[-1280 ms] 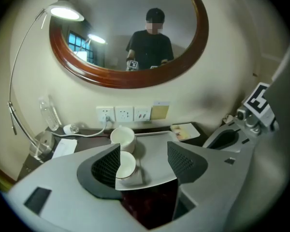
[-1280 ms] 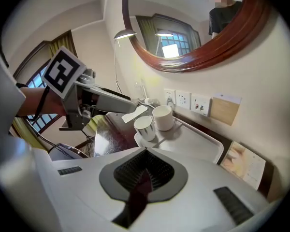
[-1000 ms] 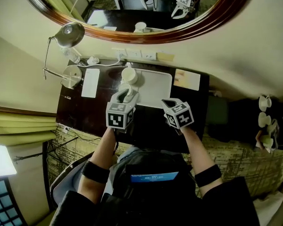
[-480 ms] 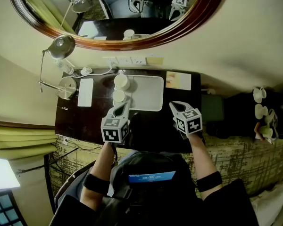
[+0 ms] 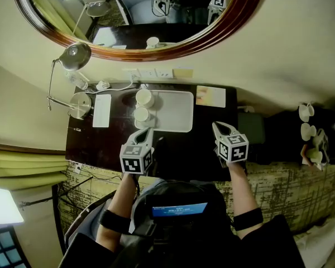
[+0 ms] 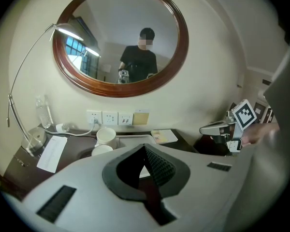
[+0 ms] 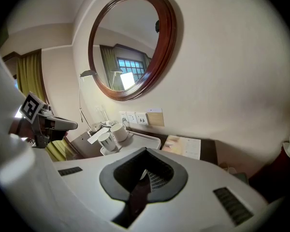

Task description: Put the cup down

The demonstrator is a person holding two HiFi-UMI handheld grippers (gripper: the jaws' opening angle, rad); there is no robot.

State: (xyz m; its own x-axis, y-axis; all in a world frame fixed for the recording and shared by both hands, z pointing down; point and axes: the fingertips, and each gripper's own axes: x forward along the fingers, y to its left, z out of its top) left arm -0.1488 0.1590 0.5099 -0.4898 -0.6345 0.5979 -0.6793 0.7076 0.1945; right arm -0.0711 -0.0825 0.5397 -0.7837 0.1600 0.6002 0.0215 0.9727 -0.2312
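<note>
the left gripper (image 5: 147,132) is hovering over the near half of the dark worktop (image 5: 111,141), just short of the near left corner of the white tray (image 5: 176,113). its fingers (image 6: 158,167) are clenched together with nothing between them. the right gripper (image 5: 219,126) is hanging over the worktop's right edge, towards the near right corner, well apart from the tray – its fingers are also clenched shut and empty, as the right gripper view is showing.

the nearer cup (image 5: 140,114) is standing upright at the tray's left end, free of both grippers, with the left gripper's tips near it but not touching. a second, farther cup (image 5: 143,97) is standing upright just behind it, at the same left end of the tray, closer to the wall. the rest of the tray is lying bare.

a white paper sheet (image 5: 101,109) is lying towards the worktop's left edge, and a desk lamp (image 5: 73,55) is leaning over the far left corner, its round base sitting beside the sheet. a pale booklet (image 5: 210,96) is lying at the far right corner. a row of wall sockets (image 5: 153,72) is running along the wall behind the worktop's far edge, and above it an oval wood-framed mirror (image 5: 156,52) is reflecting the person holding both grippers.
</note>
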